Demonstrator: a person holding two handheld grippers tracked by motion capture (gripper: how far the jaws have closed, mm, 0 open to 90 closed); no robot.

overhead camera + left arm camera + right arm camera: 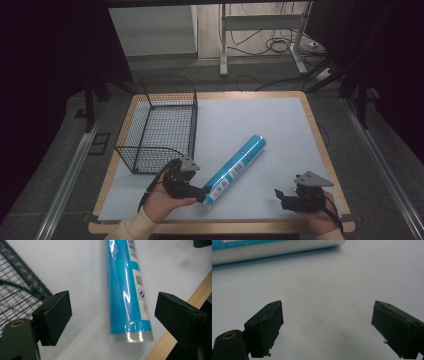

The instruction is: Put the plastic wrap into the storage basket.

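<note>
**Blue tube lies between the spread left jaws**

A long blue tube [235,170] lies flat on the pale mat [260,125], running on a slant from the near edge toward the middle of the table. Its near end sits right at the left gripper [204,192], and in the left gripper view that capped end [131,336] lies between the two black jaws, closer to the right-hand one, with open mat showing on either side. The jaws stand wide apart and I see neither pad [53,315] touching the tube.

The right gripper [279,196] is held low near the front of the mat, well apart from the tube's near end. Its jaws are spread too, with nothing but bare mat between them; in the right gripper view the tube [274,247] lies crosswise well beyond the tips.

A black wire basket [160,125] stands on the mat beyond the left gripper, just past its left jaw.
</note>
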